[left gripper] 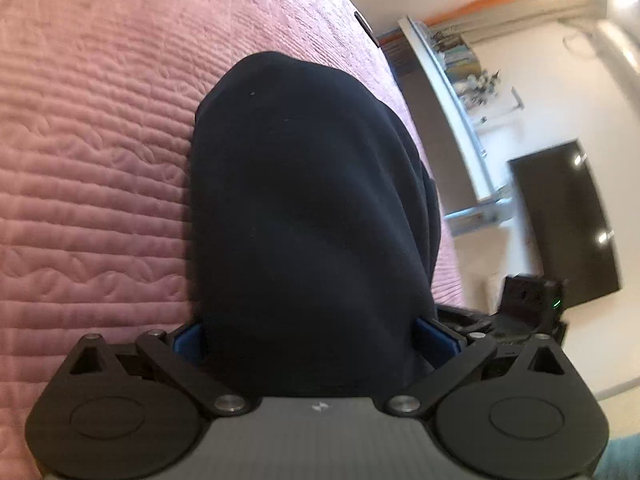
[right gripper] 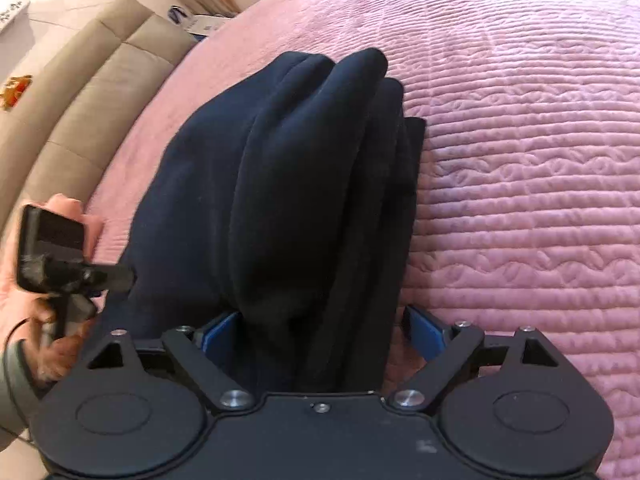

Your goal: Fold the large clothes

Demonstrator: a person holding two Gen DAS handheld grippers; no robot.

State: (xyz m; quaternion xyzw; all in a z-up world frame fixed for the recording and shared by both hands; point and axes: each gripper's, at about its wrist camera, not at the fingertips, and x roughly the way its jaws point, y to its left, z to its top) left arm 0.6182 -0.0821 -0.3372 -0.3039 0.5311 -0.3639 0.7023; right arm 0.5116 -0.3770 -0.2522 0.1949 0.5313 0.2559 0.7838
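Observation:
A dark navy garment (left gripper: 304,208), folded into a thick bundle, hangs over the pink quilted bedspread (left gripper: 92,152). My left gripper (left gripper: 308,340) is shut on the garment, its blue pads (left gripper: 188,344) pressed against the cloth on both sides. In the right wrist view the same navy garment (right gripper: 288,184) shows as several stacked folds. My right gripper (right gripper: 320,328) has the folds between its blue pads (right gripper: 218,332); the left pad touches the cloth, and a small gap shows by the right pad. The left gripper's body and the hand holding it (right gripper: 60,248) appear at the left of this view.
The pink bedspread (right gripper: 520,160) fills most of both views. A beige padded headboard (right gripper: 80,92) lies at the left of the right wrist view. A white shelf with small items (left gripper: 460,64) and a dark TV screen (left gripper: 564,220) stand beyond the bed.

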